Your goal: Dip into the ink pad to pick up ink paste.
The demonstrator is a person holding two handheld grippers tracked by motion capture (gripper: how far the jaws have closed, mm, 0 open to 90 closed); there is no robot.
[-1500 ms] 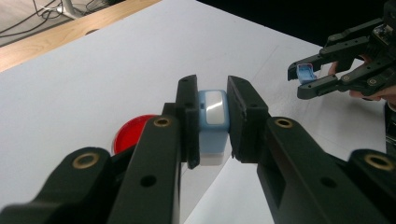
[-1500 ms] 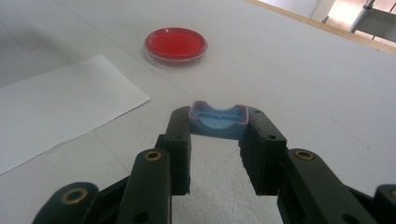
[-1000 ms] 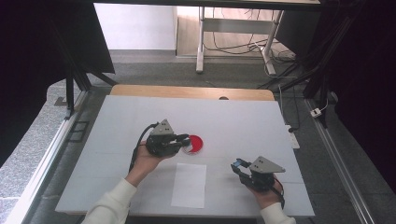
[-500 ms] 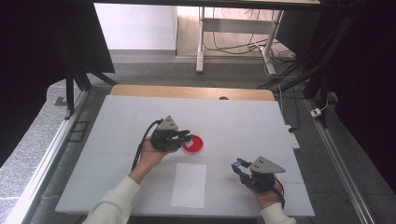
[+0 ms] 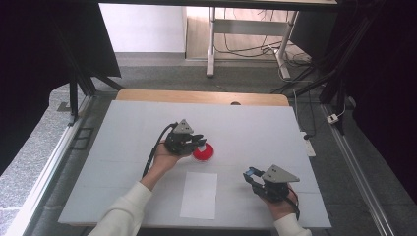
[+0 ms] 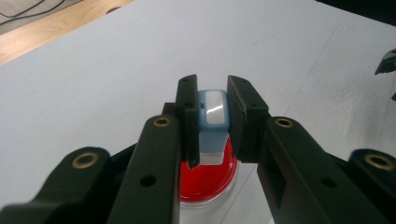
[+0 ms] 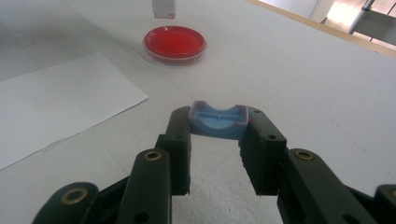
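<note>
1. The white counter (image 5: 123,162) carries everything, with a bare wooden strip along its far edge.
2. A white sheet of paper (image 5: 199,194) lies flat on the counter near the person's edge, between the two hands and just nearer than the dish.
3. The left hand-held gripper (image 5: 200,143) sits near the middle of the counter, held from below by the left hand (image 5: 164,158). Its jaws are closed tight on a small light-blue block with a white face (image 6: 212,121), which hangs right above the dish in the left gripper view.
4. The right hand-held gripper (image 5: 251,175) rests low at the near right of the counter, well apart from the dish. Its jaws are clamped on a small blue curved piece (image 7: 218,121) with a pinkish rim, held at the fingertips just over the counter.
5. The round clear dish filled with red (image 5: 204,153) stands on the counter just beside the left hand-held gripper's tips, beyond the paper's far edge.
</note>
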